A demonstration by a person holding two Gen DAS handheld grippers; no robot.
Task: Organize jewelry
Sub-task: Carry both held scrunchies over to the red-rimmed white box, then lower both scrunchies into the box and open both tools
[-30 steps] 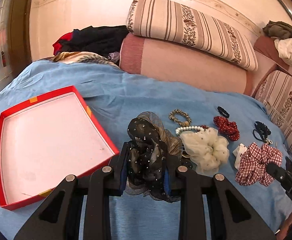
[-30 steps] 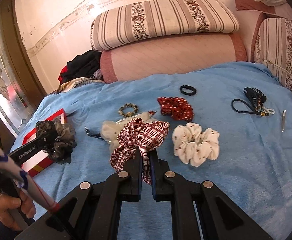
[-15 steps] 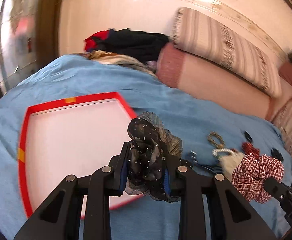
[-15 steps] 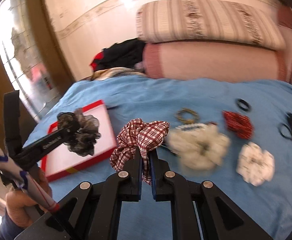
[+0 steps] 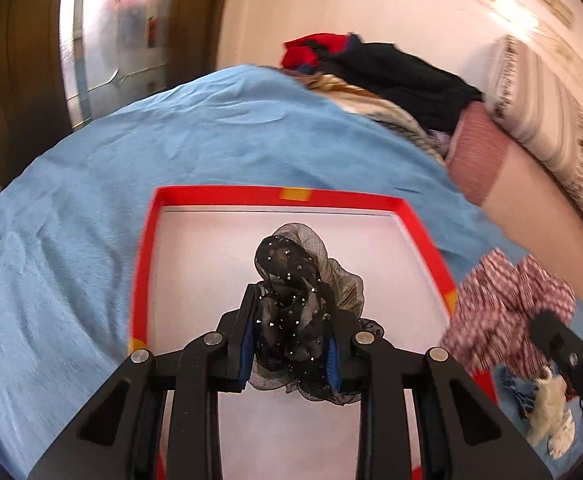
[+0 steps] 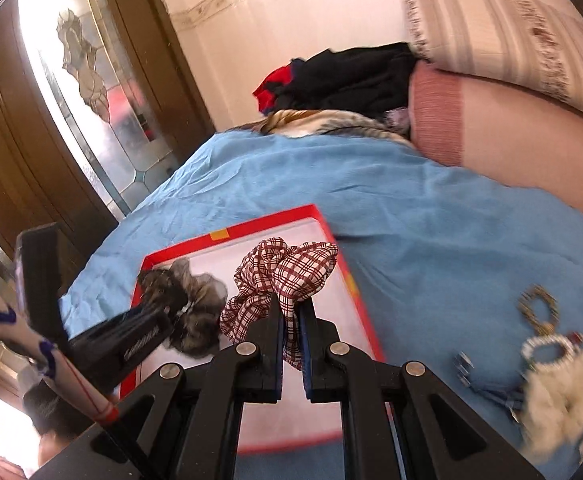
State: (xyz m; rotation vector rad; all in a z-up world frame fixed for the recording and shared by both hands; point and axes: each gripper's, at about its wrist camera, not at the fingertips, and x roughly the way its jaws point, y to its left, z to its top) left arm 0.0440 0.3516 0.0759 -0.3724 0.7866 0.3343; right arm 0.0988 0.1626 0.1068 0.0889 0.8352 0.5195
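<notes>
My left gripper (image 5: 291,320) is shut on a black sheer scrunchie (image 5: 299,288) with small studs and holds it over the red-rimmed white tray (image 5: 283,194). My right gripper (image 6: 291,312) is shut on a red-and-white plaid scrunchie (image 6: 287,268) and holds it over the same tray (image 6: 267,220). The left gripper with the black scrunchie (image 6: 195,304) shows at the left of the right wrist view. The plaid scrunchie (image 5: 507,300) shows at the right of the left wrist view.
The tray lies on a blue bedsheet (image 6: 431,216). On the sheet to the right lie a cream scrunchie (image 6: 559,396), a pearl bracelet (image 6: 547,346), a gold bracelet (image 6: 537,306) and a hair clip (image 6: 465,366). Clothes (image 6: 351,76) and bolsters (image 6: 511,128) sit behind.
Both grippers have swung left with their scrunchies, from above the loose items to above the red tray. The remaining items now sit at the right edge.
</notes>
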